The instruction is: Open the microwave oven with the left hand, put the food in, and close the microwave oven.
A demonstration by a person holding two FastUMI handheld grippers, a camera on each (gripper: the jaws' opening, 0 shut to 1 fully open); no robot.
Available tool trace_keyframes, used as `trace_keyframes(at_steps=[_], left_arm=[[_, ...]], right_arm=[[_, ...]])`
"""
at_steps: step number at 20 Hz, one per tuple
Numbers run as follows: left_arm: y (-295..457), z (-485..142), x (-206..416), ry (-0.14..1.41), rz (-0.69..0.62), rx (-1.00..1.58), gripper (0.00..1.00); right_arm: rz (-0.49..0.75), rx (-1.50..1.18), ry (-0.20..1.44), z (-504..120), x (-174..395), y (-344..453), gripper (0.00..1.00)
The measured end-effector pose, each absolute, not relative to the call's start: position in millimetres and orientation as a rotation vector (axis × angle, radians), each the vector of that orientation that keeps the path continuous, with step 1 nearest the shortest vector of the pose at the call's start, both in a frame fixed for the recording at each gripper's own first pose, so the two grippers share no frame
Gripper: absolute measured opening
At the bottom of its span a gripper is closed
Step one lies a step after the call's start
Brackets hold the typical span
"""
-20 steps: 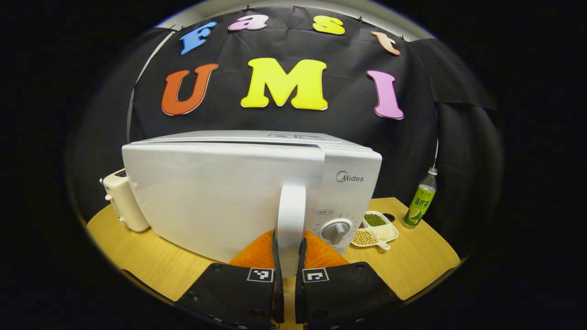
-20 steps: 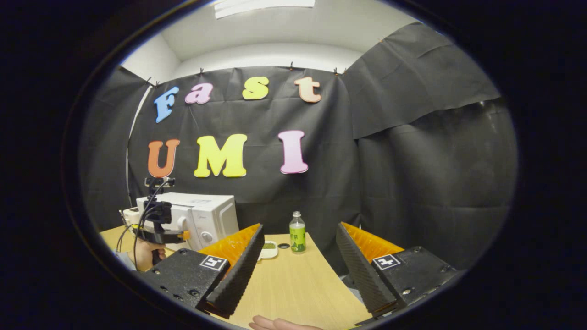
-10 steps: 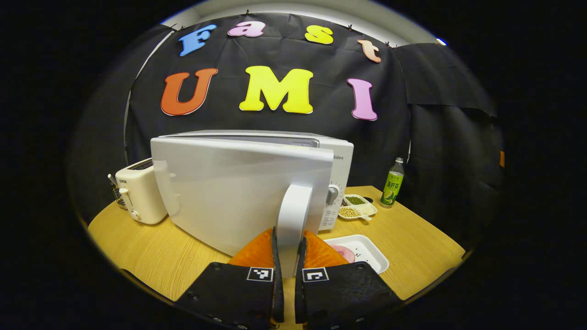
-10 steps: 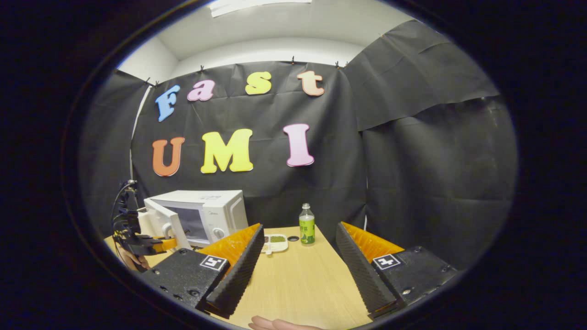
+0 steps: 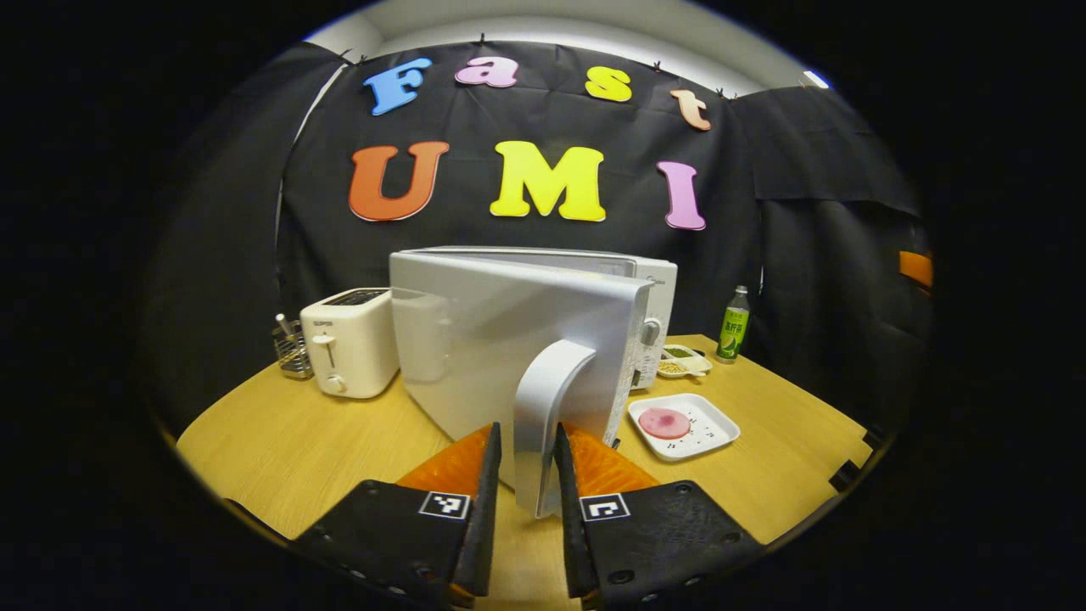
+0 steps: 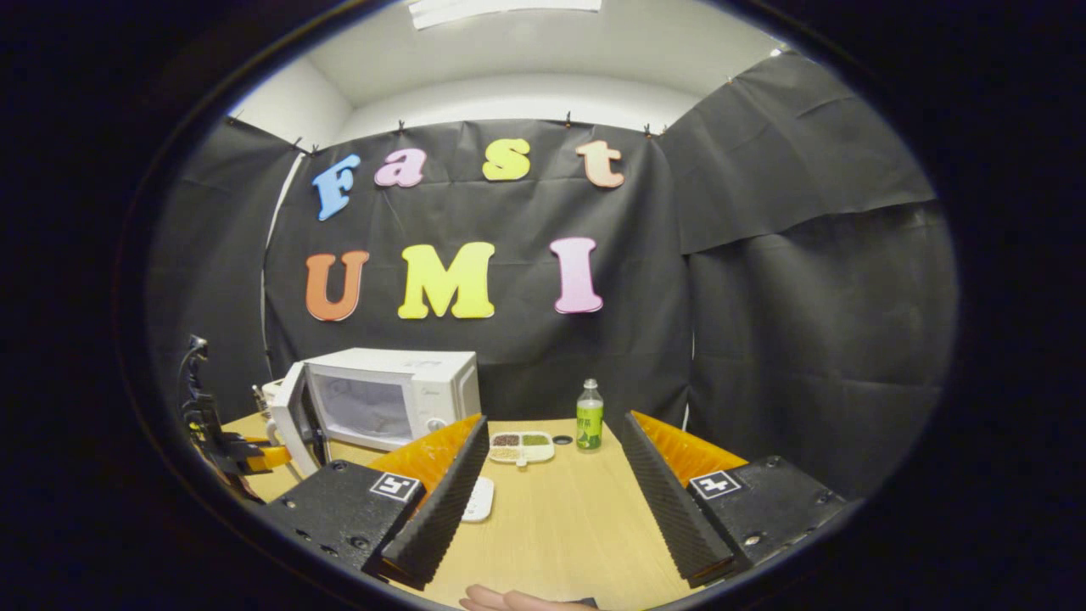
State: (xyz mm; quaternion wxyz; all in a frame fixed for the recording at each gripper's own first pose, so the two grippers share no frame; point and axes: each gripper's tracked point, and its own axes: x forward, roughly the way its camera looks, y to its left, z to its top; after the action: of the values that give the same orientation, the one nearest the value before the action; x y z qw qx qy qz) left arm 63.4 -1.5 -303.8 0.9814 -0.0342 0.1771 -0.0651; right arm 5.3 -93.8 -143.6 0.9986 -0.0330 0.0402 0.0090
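with the white microwave oven (image 5: 653,297) standing at the back of the light wooden table (image 5: 280,441), your left gripper (image 5: 524,484) sits at the bottom of the left gripper view with the white curved door handle (image 5: 547,416) between its two fingers; the jaws are narrow, there's a small gap on each side of the handle, so i can't tell if either pad actually presses it. the glossy white microwave door (image 5: 509,348) is swung out toward the camera, and in the right gripper view it stands well open with the pale cavity (image 6: 366,406) showing. the food, a round pink slice (image 5: 663,422), lies on a white square tray (image 5: 708,437) on the table just right of the door, apart from both grippers. behind that tray sit a white divided dish of beans (image 5: 683,361) and a green-labelled plastic bottle (image 5: 734,327). a cream toaster (image 5: 349,339) stands left of the oven with a small wire rack (image 5: 293,352) just beside it. your right gripper (image 6: 551,496) hangs above the table edge with jaws wide and nothing between them; fingertips of a hand (image 6: 509,601) show at the bottom edge.
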Motion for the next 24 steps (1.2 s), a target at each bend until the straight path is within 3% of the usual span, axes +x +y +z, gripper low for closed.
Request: trace_keyframes(at_steps=[1,2,3,4,5,6,7,8,9,10,12,13,20,21,22,24], left_arm=[[17.3,-304.4,48.7,0.357,-0.094,-0.071,0.39],[36.1,-306.1,32.5,0.365,-0.059,-0.068,0.46],[54.0,-304.5,18.2,0.355,-0.021,-0.065,0.55],[70.1,-300.2,5.6,0.348,0.011,-0.062,0.67],[82.7,-297.3,-7.1,0.341,0.036,-0.052,0.88],[96.2,-292.1,-17.6,0.328,0.066,-0.039,0.91],[108.1,-283.8,-27.1,0.311,0.091,-0.037,0.76],[115.4,-276.4,-33.9,0.297,0.105,-0.039,0.92],[120.8,-269.6,-40.3,0.279,0.117,-0.044,0.93],[127.6,-260.4,-44.9,0.254,0.133,-0.049,0.93],[136.4,-251.7,-48.9,0.239,0.146,-0.057,0.94],[133.6,-252.3,-52.8,0.248,0.145,-0.064,0.95],[121.6,-202.0,-57.2,0.194,0.131,-0.030,0.95],[119.3,-193.9,-56.4,0.185,0.130,-0.031,0.95],[117.2,-185.4,-54.9,0.176,0.128,-0.032,0.95],[113.0,-168.4,-50.2,0.159,0.132,-0.017,0.95]], right_arm=[[0.022,-0.073,0.081,-144.8,4.7,-90.8,1.00],[0.024,-0.080,0.083,-146.3,4.7,-88.1,0.91],[0.027,-0.087,0.090,-150.2,6.3,-85.7,0.91],[0.033,-0.094,0.101,-154.5,8.7,-81.6,0.91],[0.041,-0.102,0.117,-160.7,10.9,-76.8,0.91],[0.047,-0.107,0.132,-165.7,14.3,-72.4,1.00],[0.051,-0.109,0.147,-170.4,16.8,-69.5,1.00],[0.056,-0.106,0.164,-176.2,19.8,-66.3,1.00],[0.068,-0.098,0.184,-180.9,23.3,-61.6,1.00],[0.086,-0.087,0.206,-185.4,26.7,-54.9,0.92],[0.115,-0.084,0.260,-198.2,36.2,-46.2,0.92],[0.121,-0.083,0.292,-206.2,42.0,-45.6,1.00],[0.185,-0.100,0.573,-261.1,100.9,-28.3,1.00],[0.192,-0.109,0.615,-268.3,113.0,-27.8,0.92],[0.199,-0.118,0.653,-275.7,124.5,-27.1,1.00],[0.214,-0.120,0.738,-293.4,146.5,-25.3,1.00]])
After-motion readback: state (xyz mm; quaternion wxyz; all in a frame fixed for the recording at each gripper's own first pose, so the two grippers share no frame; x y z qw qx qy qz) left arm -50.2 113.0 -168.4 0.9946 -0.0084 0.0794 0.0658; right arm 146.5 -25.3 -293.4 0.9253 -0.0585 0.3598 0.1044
